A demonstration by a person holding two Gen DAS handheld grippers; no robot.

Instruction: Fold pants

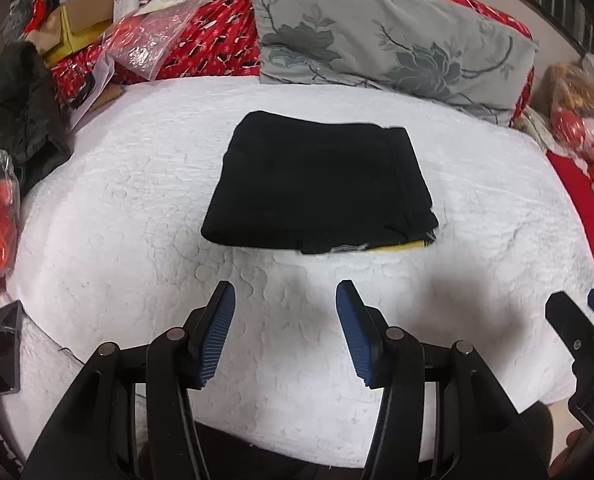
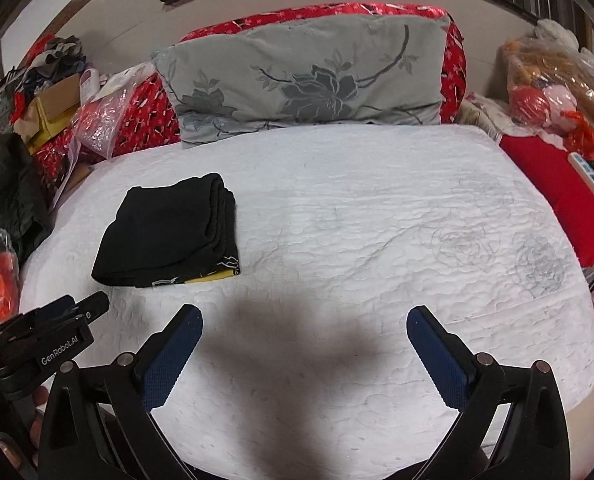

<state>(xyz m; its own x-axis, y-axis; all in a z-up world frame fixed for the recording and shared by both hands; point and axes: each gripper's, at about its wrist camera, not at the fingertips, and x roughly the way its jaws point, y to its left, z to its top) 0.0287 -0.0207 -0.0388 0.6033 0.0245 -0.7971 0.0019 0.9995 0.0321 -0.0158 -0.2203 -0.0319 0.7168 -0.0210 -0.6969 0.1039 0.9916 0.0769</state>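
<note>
The black pants [image 1: 317, 184] lie folded into a compact rectangle on the white quilt [image 1: 137, 208], with a yellow patterned strip showing at the near right corner. They also show in the right wrist view [image 2: 169, 230], at the left. My left gripper [image 1: 285, 292] is open and empty, held back from the pants' near edge. My right gripper [image 2: 305, 316] is open and empty, over bare quilt [image 2: 377, 220] to the right of the pants. Each gripper shows at the edge of the other's view.
A grey floral pillow [image 1: 389, 36] leans on a red bolster at the back. Boxes, plastic bags and dark clothes [image 1: 17, 100] crowd the left side. A phone [image 1: 7, 346] lies at the near left. A red cushion [image 2: 557, 196] and bagged toys sit at the right.
</note>
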